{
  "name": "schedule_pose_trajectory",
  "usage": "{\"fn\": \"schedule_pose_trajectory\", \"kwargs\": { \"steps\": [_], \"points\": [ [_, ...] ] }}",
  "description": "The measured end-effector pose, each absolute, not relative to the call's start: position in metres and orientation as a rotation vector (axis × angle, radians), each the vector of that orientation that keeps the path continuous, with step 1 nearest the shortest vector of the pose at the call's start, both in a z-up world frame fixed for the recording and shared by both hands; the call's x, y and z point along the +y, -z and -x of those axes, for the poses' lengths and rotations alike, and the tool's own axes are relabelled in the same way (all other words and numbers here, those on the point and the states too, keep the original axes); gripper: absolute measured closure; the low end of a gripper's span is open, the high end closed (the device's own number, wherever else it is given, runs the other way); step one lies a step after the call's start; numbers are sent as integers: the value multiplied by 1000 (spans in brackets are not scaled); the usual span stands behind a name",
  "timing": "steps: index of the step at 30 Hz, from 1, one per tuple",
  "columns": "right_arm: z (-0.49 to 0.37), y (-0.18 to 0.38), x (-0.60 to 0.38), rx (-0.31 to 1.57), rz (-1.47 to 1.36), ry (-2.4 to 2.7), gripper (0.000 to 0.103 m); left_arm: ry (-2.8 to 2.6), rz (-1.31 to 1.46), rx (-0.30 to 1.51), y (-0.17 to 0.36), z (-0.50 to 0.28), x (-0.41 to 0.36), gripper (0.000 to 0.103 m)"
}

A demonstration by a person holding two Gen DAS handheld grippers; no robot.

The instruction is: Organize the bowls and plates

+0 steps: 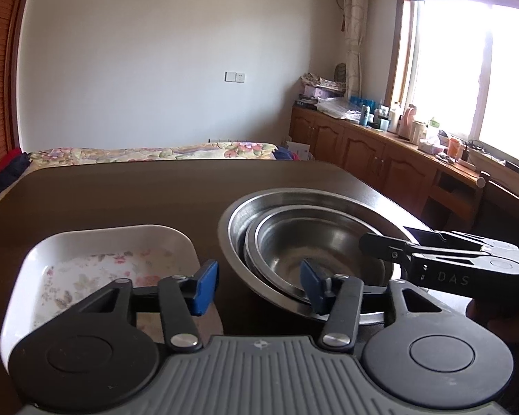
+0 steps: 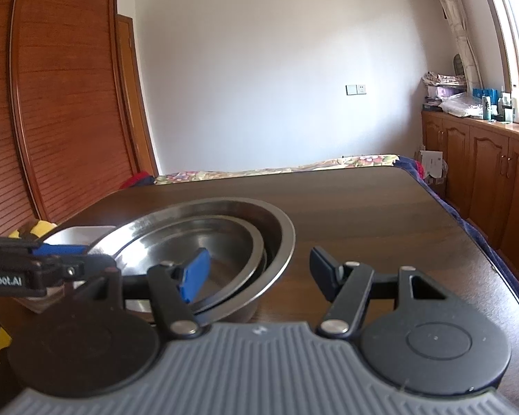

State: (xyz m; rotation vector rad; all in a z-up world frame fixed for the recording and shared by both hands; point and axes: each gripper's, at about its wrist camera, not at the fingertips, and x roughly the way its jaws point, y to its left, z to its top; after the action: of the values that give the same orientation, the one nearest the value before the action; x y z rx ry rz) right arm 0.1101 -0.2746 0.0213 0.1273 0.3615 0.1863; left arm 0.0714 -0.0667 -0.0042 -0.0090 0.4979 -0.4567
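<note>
Two steel bowls are nested on the dark table: a large bowl with a smaller bowl inside it. To their left lies a white rectangular dish with a flower print. My left gripper is open, with one blue pad above the gap beside the dish and the other over the bowls' near rim. My right gripper is open too and straddles the bowls' right rim, its left pad inside and its right pad outside. Neither holds anything.
The brown table stretches bare behind and to the right of the bowls. Past its far edge is a bed with a flowered cover. Wooden cabinets with clutter run under the window at the right. A slatted wardrobe stands at the left.
</note>
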Motion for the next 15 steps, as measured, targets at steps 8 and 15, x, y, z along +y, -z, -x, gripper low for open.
{"fn": "schedule_pose_trajectory", "kwargs": {
  "steps": [8,15],
  "points": [
    [-109,-17,-275,356,-154,-209,56,468,26,506,6,-72,-66,36],
    [-104,-15,-273,324,-186,-198,70,441,44,496,5,-67,-61,36]
  ]
}}
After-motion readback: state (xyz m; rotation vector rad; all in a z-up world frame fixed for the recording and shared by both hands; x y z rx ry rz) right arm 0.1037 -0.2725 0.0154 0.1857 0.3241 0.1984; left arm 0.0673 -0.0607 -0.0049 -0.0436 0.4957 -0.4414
